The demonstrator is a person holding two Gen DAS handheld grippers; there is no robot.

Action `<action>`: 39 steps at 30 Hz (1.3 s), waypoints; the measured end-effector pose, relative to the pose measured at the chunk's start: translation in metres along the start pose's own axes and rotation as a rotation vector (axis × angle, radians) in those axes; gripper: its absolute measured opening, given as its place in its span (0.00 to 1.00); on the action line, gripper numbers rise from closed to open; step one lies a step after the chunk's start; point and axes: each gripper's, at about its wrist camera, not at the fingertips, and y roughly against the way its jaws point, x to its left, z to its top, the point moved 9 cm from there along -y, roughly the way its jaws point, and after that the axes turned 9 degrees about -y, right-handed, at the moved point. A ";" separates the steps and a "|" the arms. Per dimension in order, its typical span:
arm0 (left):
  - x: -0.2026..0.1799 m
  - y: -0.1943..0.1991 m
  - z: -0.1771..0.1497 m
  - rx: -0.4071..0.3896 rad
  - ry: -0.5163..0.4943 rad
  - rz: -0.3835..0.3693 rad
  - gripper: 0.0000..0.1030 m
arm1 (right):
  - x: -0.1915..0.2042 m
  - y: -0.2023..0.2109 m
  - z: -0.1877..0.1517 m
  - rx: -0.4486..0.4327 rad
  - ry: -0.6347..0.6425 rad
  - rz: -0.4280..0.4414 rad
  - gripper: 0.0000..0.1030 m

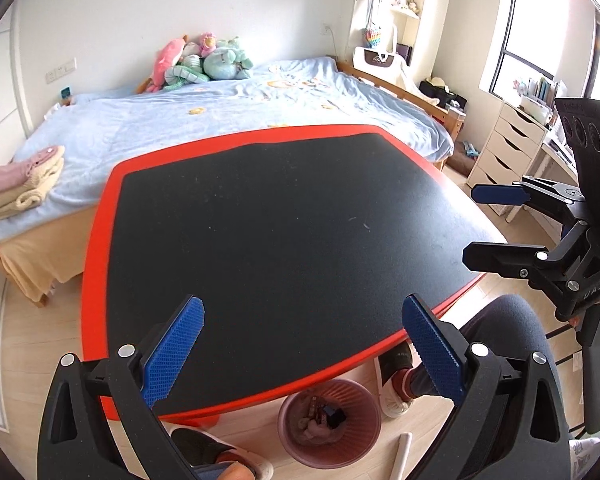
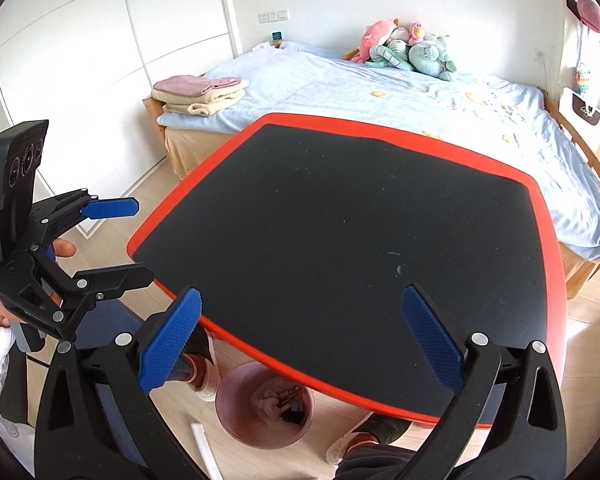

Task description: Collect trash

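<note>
A pink waste bin (image 1: 364,400) (image 2: 236,408) stands on the floor beneath the near edge of the table. Crumpled trash (image 1: 324,416) (image 2: 282,402) lies inside it. My left gripper (image 1: 304,354) hangs over the table's near edge, open, with nothing between its blue pads. The right wrist view shows it (image 2: 140,240) at the left, held by a hand. My right gripper (image 2: 302,338) is also open and holds nothing. It hangs above the near edge too, and shows at the right of the left wrist view (image 1: 476,226).
The table (image 1: 280,220) (image 2: 340,220) has a black top with a red rim. A bed (image 1: 220,120) with folded towels and plush toys lies behind it. The person's shoes and a white stick (image 1: 404,456) are beside the bin. White drawers (image 1: 504,148) stand at the right.
</note>
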 end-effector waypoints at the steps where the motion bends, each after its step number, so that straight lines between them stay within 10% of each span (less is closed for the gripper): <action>1: 0.002 0.000 0.003 -0.004 0.001 0.003 0.93 | -0.002 0.001 0.005 -0.007 -0.005 -0.004 0.96; 39: 0.017 -0.009 0.028 -0.030 0.071 0.028 0.94 | -0.008 -0.004 0.025 -0.027 -0.032 -0.029 0.97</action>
